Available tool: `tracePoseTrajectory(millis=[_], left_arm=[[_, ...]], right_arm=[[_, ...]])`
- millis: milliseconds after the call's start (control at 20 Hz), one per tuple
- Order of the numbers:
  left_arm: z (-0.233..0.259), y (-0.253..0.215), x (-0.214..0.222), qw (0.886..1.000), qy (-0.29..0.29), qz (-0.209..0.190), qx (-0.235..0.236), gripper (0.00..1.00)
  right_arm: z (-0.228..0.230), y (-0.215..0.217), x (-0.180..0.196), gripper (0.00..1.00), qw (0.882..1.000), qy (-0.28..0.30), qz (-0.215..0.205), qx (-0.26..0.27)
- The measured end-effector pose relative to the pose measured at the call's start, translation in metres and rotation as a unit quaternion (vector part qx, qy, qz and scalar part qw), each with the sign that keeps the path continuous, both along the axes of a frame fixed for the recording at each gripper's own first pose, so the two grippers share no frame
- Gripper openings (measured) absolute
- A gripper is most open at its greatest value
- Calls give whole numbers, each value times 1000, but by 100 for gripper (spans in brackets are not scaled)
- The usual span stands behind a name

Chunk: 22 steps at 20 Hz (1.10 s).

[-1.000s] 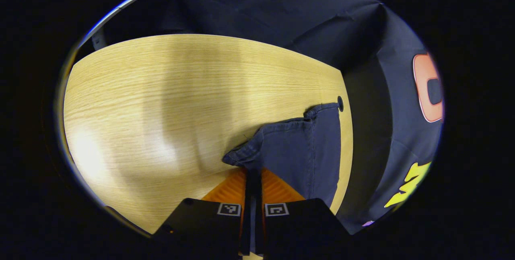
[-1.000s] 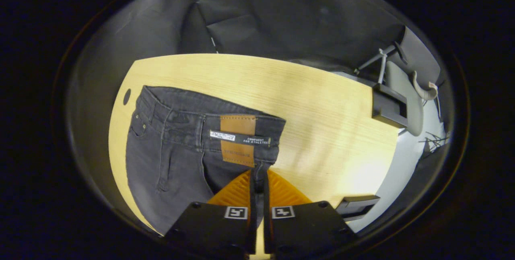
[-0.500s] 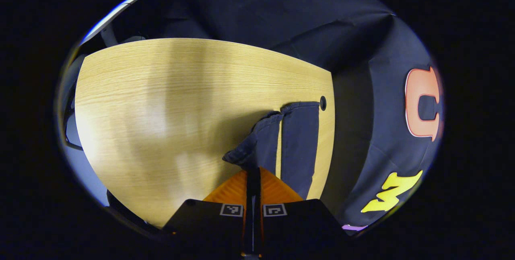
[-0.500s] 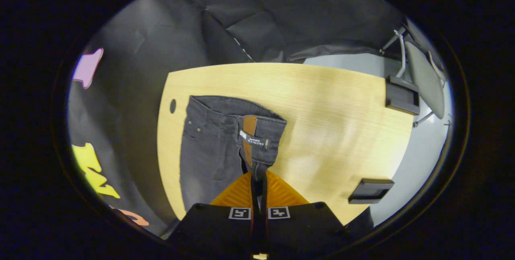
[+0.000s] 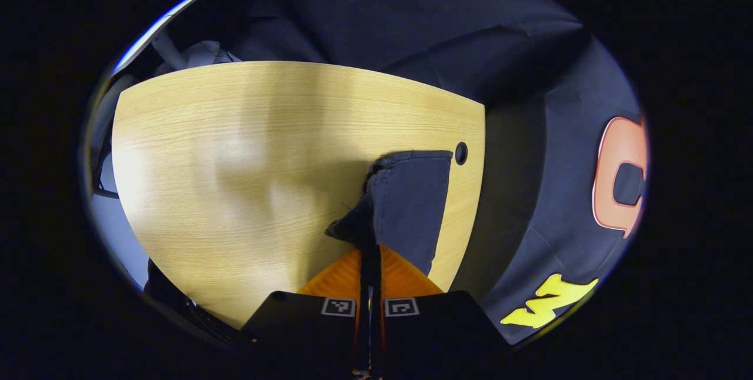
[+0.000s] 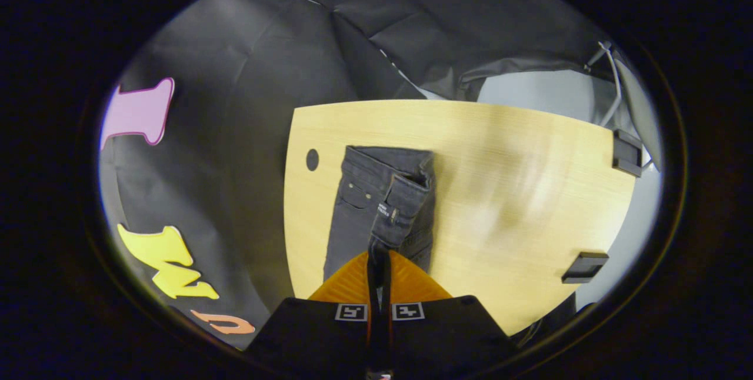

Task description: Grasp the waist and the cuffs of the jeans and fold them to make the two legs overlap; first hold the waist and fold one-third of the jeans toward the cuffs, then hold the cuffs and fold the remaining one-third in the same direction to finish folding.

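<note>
Here the left gripper [image 5: 370,250] pinches the cuff end of the jeans [image 5: 409,206], with both orange fingers pressed tight on the dark cloth. The cuff it holds is lifted up, above the other leg that lies flat on the wooden worktop [image 5: 235,150]. A small round hole [image 5: 460,153] sits in the worktop just beside the cuffs.

The right gripper [image 6: 379,259] is clamped on the waist of the jeans [image 6: 382,203], fingers together on the band. The waist is folded in half, and the jeans lie near the worktop's [image 6: 517,192] edge, next to a dark hole [image 6: 312,160]. Two small black boxes [image 6: 583,267] sit at the far edge.
</note>
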<state>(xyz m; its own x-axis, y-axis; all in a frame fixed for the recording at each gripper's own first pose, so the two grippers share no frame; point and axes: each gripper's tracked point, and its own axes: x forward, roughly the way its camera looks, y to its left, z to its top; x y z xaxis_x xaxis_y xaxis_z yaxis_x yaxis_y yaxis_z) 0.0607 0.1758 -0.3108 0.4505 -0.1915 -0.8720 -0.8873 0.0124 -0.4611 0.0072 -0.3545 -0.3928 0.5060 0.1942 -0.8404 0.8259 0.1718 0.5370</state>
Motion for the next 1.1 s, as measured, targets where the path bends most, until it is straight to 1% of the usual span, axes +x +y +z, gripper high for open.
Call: tracePoseTrajectory(millis=[100, 200, 250, 350, 400, 500, 550, 650, 750, 850, 1000, 1050, 1100], left_arm=[[5, 2, 26, 1000, -3, -10, 3, 4], [8, 5, 56, 1000, -13, -22, 7, 4], [6, 4, 73, 999, -16, -34, 9, 4], [-4, 5, 103, 998, -19, -58, 12, 4], [-11, 4, 117, 998, -20, -64, 4, 4], [-34, 1, 141, 998, -13, -63, -4, 4], [-47, 1, 148, 998, -7, -64, -4, 4], [-72, 1, 161, 998, -1, -66, -9, 4], [-90, -5, 170, 997, 2, -78, -15, 4], [-104, -6, 173, 996, 11, -87, -9, 4], [-118, -8, 174, 995, 21, -95, -5, 5], [-120, -8, 178, 995, 16, -96, -8, 6], [-118, -9, 179, 995, 10, -97, -11, 10]], right_arm=[[1, 0, 0, 0, 1000, -6, 7, 4], [0, -3, 13, 0, 1000, -9, 16, -1], [-4, -2, 22, 1, 1000, -8, 20, -4], [-8, -2, 32, 1, 1000, -7, 25, -5], [-12, -4, 39, 0, 1000, -7, 23, -4], [-21, -2, 56, 1, 1000, -7, 15, 9], [-28, -2, 68, 1, 1000, -7, 13, 15], [-38, 1, 78, 0, 999, -7, 9, 30], [-49, 0, 82, 0, 999, -1, 4, 40], [-58, -1, 87, 1, 999, 3, -6, 46], [-69, 1, 90, 1, 999, 10, -2, 52], [-71, 0, 91, 1, 999, 9, 1, 53], [-73, 1, 91, 1, 998, 8, 7, 56]])
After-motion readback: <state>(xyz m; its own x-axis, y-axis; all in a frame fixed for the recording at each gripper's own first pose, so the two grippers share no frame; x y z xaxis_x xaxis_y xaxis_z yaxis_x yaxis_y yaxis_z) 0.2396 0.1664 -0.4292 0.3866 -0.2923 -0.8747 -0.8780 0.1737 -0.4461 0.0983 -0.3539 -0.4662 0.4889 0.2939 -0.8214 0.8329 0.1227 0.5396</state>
